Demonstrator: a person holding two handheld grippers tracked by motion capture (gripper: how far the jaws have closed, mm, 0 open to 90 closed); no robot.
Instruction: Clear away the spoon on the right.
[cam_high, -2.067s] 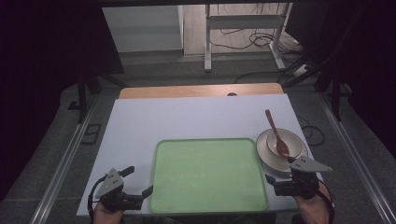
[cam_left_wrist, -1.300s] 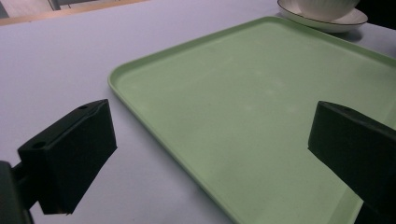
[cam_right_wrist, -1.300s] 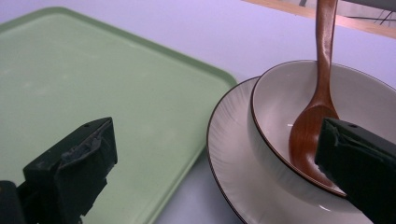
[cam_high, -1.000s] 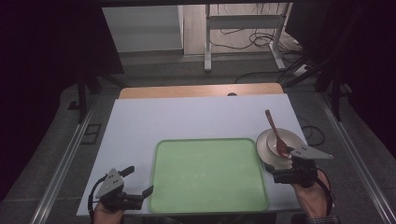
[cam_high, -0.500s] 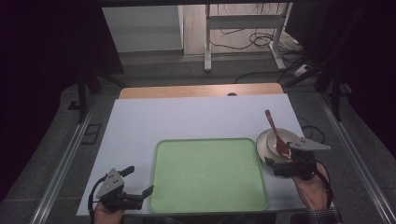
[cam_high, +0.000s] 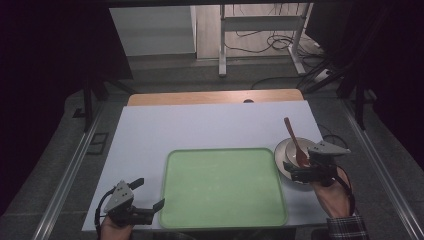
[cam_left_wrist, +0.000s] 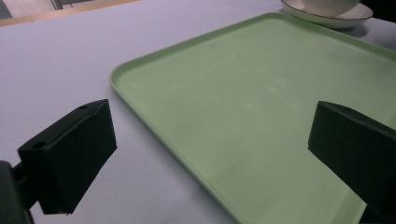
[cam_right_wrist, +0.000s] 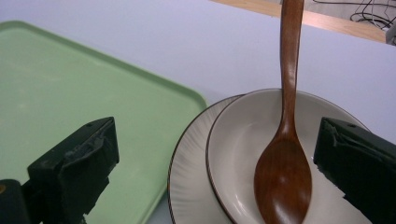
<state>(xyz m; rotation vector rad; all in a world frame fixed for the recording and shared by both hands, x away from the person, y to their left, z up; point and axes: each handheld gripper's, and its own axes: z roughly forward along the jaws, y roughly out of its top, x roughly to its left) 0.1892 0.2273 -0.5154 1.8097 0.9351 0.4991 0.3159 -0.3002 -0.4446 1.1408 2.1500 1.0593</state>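
Bowl (cam_right_wrist: 243, 154) and wooden spoon (cam_right_wrist: 284, 172) sit on a saucer (cam_right_wrist: 187, 186) at the bench's (cam_high: 210, 125) right side, just beside the green tray (cam_high: 222, 187); the spoon's handle leans over the far rim. Your right gripper (cam_high: 306, 172) hovers at the bowl's near edge, jaws wide apart. Your left gripper (cam_high: 142, 197) waits at the tray's near-left corner, jaws spread too.

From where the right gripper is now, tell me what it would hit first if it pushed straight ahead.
Most likely the bowl stacked on the plate: the right gripper points at them with open jaws straddling the near rim, and the wooden spoon lies in the bowl. Depth is unclear, so the plate's edge could come first.
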